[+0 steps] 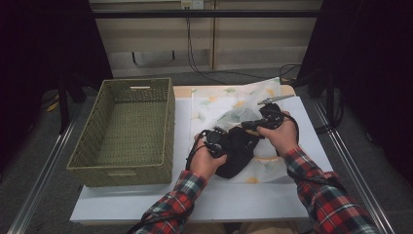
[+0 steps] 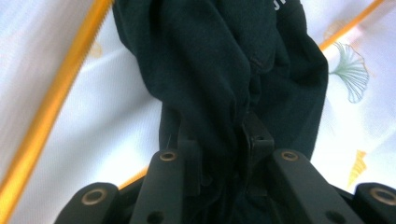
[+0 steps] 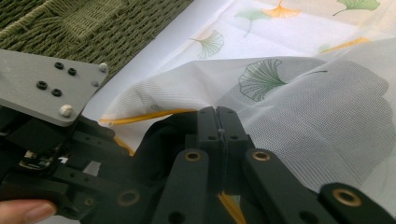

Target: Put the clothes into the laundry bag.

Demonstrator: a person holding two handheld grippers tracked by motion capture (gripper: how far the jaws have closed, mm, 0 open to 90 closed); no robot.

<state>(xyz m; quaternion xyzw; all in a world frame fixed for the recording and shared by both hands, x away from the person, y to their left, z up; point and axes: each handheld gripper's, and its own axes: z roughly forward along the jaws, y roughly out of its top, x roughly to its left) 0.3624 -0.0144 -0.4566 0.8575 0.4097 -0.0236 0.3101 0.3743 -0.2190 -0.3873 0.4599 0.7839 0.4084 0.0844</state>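
A black garment (image 1: 239, 152) lies bunched at the mouth of a white mesh bag (image 1: 226, 105) printed with ginkgo leaves. My left gripper (image 1: 221, 140) is shut on a fold of the black garment (image 2: 210, 60), and the cloth is pinched between its jaws (image 2: 224, 144). The bag's mesh (image 2: 93, 116) and yellow zipper (image 2: 51, 107) lie around it. My right gripper (image 1: 247, 126) has its jaws pressed together (image 3: 218, 116) on the bag's zippered edge (image 3: 144, 116), holding the mesh (image 3: 303, 116) up over the garment (image 3: 156, 137).
An empty green woven basket (image 1: 168, 126) stands left of the bag on the white table (image 1: 243, 200); its weave (image 3: 70, 18) is close behind the left gripper's grey plate (image 3: 46, 84). Plaid sleeves come in from the bottom edge.
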